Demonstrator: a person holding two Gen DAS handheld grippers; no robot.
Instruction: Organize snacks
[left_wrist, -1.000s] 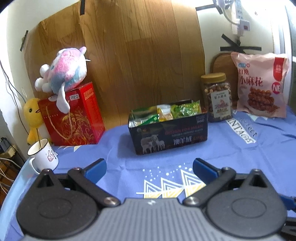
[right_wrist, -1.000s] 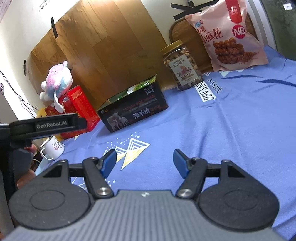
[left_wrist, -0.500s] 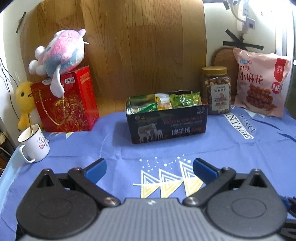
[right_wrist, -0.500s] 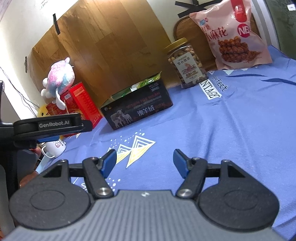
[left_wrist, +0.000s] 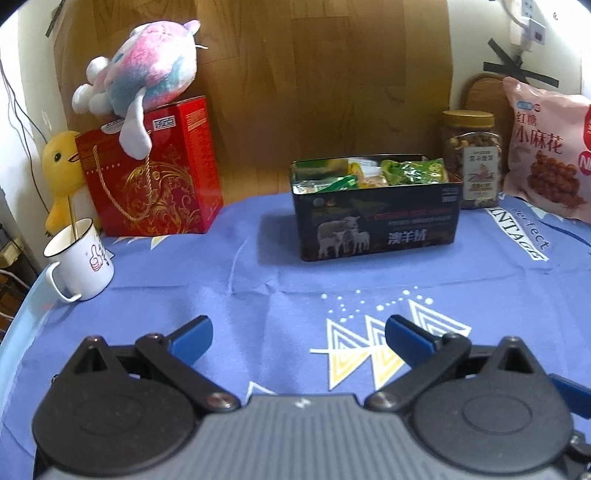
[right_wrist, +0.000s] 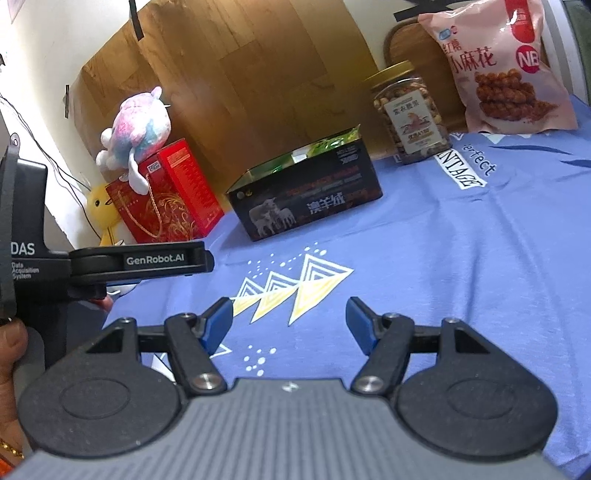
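A black box (left_wrist: 376, 225) with a sheep picture stands on the blue cloth, holding several green and yellow snack packets (left_wrist: 410, 171). It also shows in the right wrist view (right_wrist: 306, 195). A jar of nuts (left_wrist: 472, 158) and a pink snack bag (left_wrist: 546, 155) stand to its right; both show in the right wrist view, jar (right_wrist: 410, 114) and bag (right_wrist: 502, 66). My left gripper (left_wrist: 295, 339) is open and empty, well short of the box. My right gripper (right_wrist: 291, 321) is open and empty above the cloth. The left gripper's body (right_wrist: 110, 262) shows at the left.
A red gift box (left_wrist: 155, 173) with a plush toy (left_wrist: 144, 74) on top stands at the back left, with a yellow duck (left_wrist: 59, 173) beside it. A white mug (left_wrist: 79, 258) sits near the table's left edge. A wooden board (left_wrist: 314, 85) leans on the wall.
The left view has shifted so the box and the red gift box sit further right and nearer. The right view has moved closer to the box. Both grippers stay open.
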